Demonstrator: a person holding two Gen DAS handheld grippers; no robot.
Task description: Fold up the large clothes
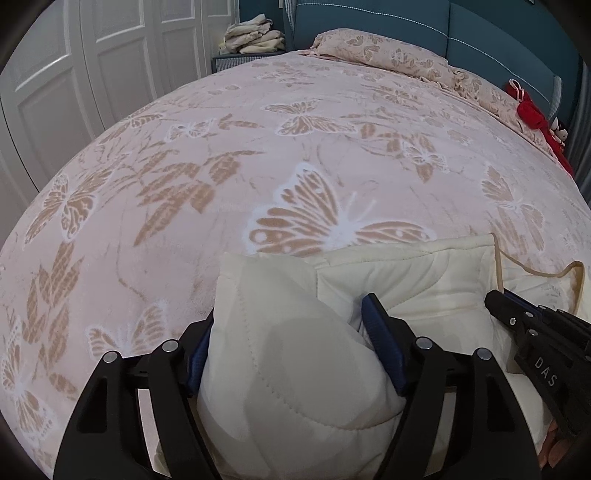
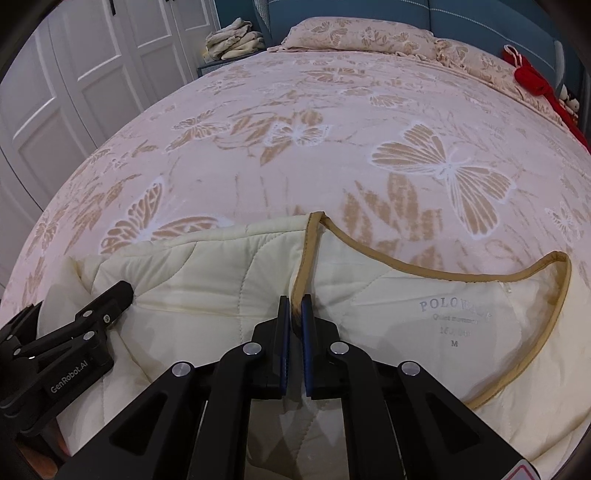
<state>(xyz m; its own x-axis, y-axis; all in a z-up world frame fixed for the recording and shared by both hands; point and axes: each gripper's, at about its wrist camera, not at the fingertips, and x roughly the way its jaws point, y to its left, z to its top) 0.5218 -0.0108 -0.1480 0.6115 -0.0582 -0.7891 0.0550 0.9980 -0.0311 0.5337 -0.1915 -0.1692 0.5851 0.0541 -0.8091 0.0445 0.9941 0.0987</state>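
Far off to the left of both grippers, white panelled wardrobe doors stand beside the bed, and next to them a heap of cream cloth sits on a small stand. Straight ahead of the fingers spreads the bed, covered in pink with tan butterflies, pillows at its far end against a blue headboard.

Now the left gripper: its jaws are spread wide around a thick bunched fold of the cream quilted jacket, the blue pads pressing into the padding on both sides, so it is gripping the bulk of it. The jacket lies at the near edge of the bed, right under both grippers.

Just to the right of it, the right gripper has its jaws pressed nearly together, pinching the tan trim of the jacket's neckline. Right of those fingers the neck opening shows a printed size label inside.

Away at the far right, beyond the gripper, something red lies by the pillows.
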